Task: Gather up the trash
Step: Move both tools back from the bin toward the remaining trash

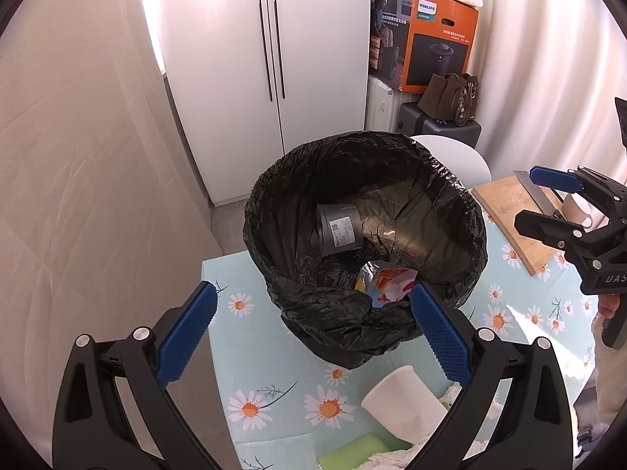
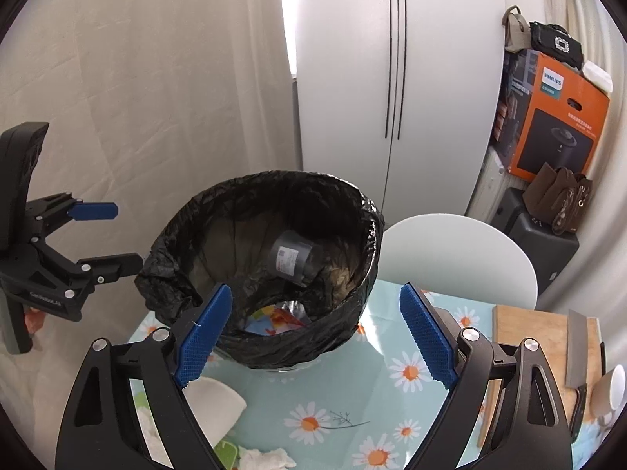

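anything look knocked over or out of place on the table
Yes: a white paper cup lies tipped on its side on the daisy-print tablecloth, just in front of the black-lined trash bin. Crumpled white tissues lie loose beside it. Neither is in the bin yet.

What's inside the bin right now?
In the bin: a grey cup on its side and a colourful wrapper near the front. The liner's folds and the near rim hide the bottom, so more may lie there.
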Action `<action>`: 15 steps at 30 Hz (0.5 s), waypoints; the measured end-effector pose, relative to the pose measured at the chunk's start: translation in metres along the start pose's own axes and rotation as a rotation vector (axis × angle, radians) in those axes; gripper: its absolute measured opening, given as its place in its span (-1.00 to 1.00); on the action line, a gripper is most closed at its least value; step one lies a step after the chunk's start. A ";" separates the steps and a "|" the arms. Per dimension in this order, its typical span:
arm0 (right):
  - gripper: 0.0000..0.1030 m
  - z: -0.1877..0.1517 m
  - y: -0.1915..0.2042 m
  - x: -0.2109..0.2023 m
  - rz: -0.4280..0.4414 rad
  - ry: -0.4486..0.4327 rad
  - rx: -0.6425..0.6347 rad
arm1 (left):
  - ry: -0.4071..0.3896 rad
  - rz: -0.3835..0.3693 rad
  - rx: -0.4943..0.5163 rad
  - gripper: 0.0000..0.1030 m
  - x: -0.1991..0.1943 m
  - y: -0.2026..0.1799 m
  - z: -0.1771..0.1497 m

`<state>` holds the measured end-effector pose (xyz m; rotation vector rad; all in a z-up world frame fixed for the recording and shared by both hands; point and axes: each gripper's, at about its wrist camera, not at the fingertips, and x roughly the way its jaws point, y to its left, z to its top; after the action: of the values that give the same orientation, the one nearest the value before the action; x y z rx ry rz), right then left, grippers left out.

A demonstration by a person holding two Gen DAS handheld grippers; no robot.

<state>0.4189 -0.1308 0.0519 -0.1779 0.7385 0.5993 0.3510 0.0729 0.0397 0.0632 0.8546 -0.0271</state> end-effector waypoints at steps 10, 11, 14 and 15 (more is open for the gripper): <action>0.67 -0.022 0.015 -0.024 -0.041 0.009 -0.018 | 0.036 0.028 -0.016 0.88 -0.023 -0.004 -0.039; 0.67 -0.025 0.016 -0.026 -0.041 0.010 -0.021 | 0.039 0.029 -0.018 0.88 -0.025 -0.004 -0.043; 0.68 -0.033 0.021 -0.032 -0.033 0.018 -0.031 | 0.050 0.038 -0.027 0.88 -0.032 -0.006 -0.056; 0.68 -0.035 0.022 -0.034 -0.032 0.019 -0.037 | 0.054 0.041 -0.029 0.88 -0.034 -0.007 -0.060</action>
<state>0.3660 -0.1402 0.0500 -0.2297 0.7422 0.5812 0.2838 0.0699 0.0256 0.0548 0.9076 0.0256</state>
